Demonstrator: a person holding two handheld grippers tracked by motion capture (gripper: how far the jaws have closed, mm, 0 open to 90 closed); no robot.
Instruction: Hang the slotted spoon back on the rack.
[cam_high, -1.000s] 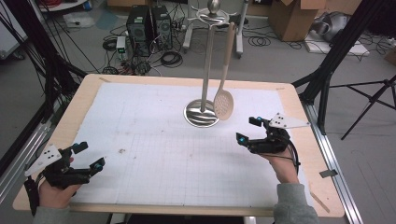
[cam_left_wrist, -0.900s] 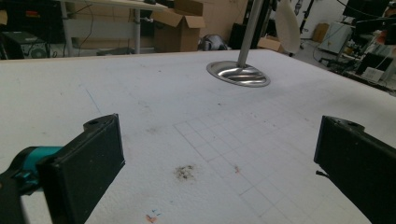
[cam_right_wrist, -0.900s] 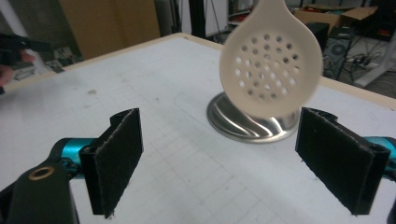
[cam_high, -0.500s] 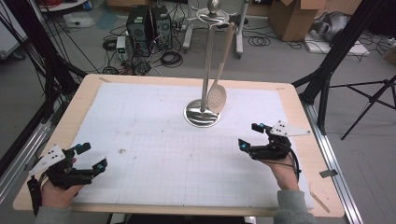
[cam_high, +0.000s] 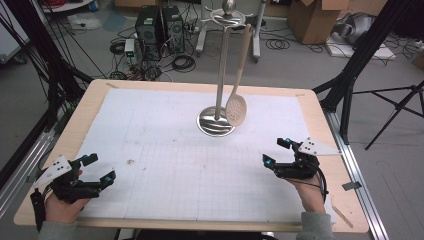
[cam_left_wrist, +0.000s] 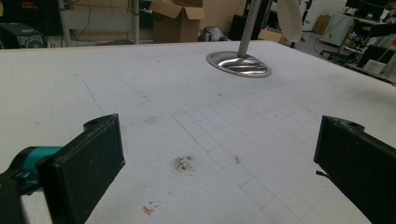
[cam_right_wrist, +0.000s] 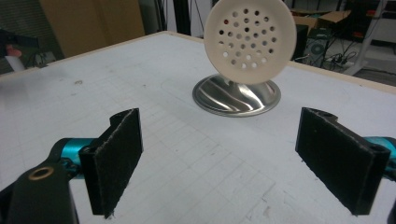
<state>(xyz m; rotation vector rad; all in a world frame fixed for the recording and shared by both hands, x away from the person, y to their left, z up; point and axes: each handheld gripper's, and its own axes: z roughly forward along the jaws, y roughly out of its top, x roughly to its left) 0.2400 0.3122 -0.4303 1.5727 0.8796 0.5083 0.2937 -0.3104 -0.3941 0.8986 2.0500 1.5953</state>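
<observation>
Steel stand (cam_high: 218, 75) rises from a round polished base (cam_high: 215, 123) a little beyond the middle of the tabletop (cam_high: 90, 105), toward its far edge. A cream slotted spoon (cam_high: 236, 109) hangs from the stand's top ring, its perforated head just above the base and clear of the white gridded mat (cam_high: 165, 150). The left gripper (cam_high: 99, 167) sits near the near left corner, jaws spread wide and empty; the right gripper (cam_high: 276, 152) rests near the near right edge, likewise wide apart with nothing between. Bare mat lies between each gripper and the stand. The right gripper view faces the spoon's head (cam_right_wrist: 250, 39) squarely, showing its round holes in front of the base (cam_right_wrist: 236, 95). The left gripper view shows a dark smudge (cam_left_wrist: 183, 162) on the mat.
</observation>
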